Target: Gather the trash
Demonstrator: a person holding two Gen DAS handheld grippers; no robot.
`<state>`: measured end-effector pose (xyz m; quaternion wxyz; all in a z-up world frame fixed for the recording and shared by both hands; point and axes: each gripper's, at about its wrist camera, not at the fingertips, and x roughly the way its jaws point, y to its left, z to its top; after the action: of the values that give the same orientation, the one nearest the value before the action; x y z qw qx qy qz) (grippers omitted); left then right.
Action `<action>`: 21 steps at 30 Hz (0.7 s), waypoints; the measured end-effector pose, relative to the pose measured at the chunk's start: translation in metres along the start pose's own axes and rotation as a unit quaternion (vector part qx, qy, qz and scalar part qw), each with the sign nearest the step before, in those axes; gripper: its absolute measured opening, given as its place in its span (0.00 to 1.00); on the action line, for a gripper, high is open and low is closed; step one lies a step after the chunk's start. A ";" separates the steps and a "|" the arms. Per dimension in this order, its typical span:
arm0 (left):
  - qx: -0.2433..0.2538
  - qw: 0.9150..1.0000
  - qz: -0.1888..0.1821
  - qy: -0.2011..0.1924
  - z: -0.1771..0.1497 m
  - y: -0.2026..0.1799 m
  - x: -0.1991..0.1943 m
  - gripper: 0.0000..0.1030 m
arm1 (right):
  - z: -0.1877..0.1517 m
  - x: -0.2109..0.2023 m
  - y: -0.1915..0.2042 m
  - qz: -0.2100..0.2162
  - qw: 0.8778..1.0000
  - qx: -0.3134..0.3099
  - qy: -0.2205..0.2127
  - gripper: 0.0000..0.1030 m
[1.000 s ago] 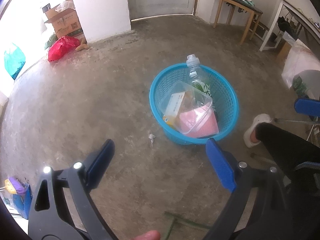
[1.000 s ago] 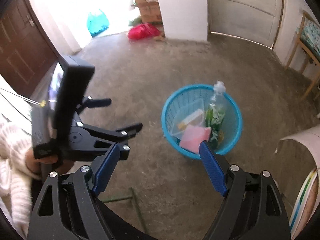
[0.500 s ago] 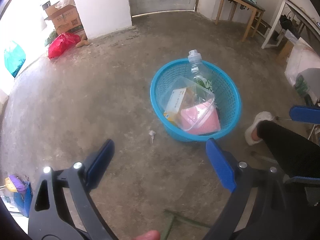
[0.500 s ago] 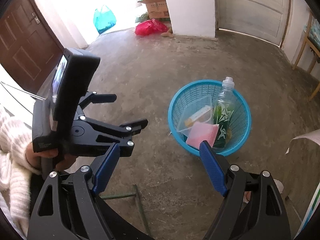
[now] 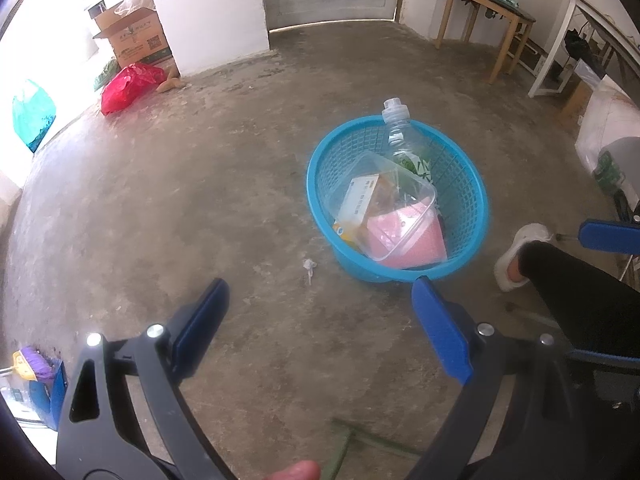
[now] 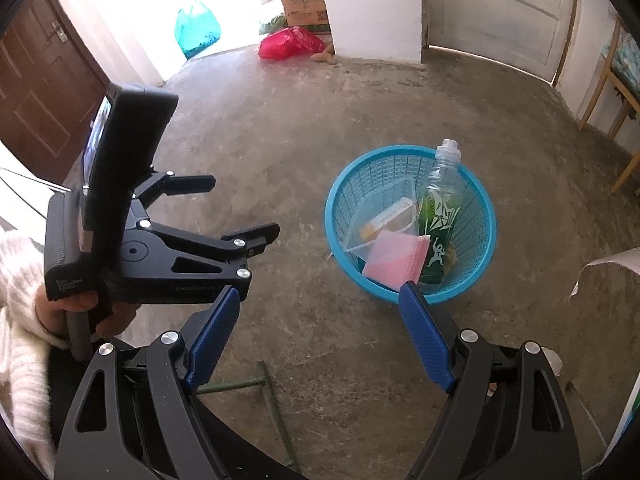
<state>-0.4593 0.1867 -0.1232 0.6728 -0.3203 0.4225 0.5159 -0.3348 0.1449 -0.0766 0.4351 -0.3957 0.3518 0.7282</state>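
A blue plastic basket (image 5: 468, 184) (image 6: 348, 184) stands on the concrete floor. It holds a plastic bottle with a green label (image 5: 400, 136) (image 6: 438, 216), a clear plastic box (image 5: 384, 204) (image 6: 380, 220) and a pink packet (image 5: 404, 240) (image 6: 398, 260). A small white scrap (image 5: 309, 267) lies on the floor left of the basket. My left gripper (image 5: 320, 308) is open and empty, held above the floor in front of the basket. My right gripper (image 6: 320, 312) is open and empty. The left gripper also shows in the right wrist view (image 6: 236, 206), open.
A red bag (image 5: 128, 86), a teal bag (image 5: 32, 116) and a cardboard box (image 5: 132, 36) sit at the back left by a white pillar. A wooden chair (image 5: 480, 16) stands at the back right. The person's leg and white shoe (image 5: 516, 252) are right of the basket.
Both grippers have drawn back and up from the basket a little, so it appears slightly farther away. Both stay open and empty.
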 end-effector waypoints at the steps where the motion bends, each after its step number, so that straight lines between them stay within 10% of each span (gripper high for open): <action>1: 0.000 1.000 0.000 0.000 0.000 0.000 0.000 0.86 | 0.000 0.001 0.001 -0.002 1.000 -0.001 0.001 0.77; 21: -0.001 1.000 0.002 0.001 -0.002 0.001 0.000 0.86 | -0.001 0.002 -0.005 -0.008 1.000 0.017 0.001 0.81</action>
<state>-0.4605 0.1851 -0.1241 0.6714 -0.3207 0.4234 0.5169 -0.3300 0.1466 -0.0795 0.4468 -0.3919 0.3612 0.7185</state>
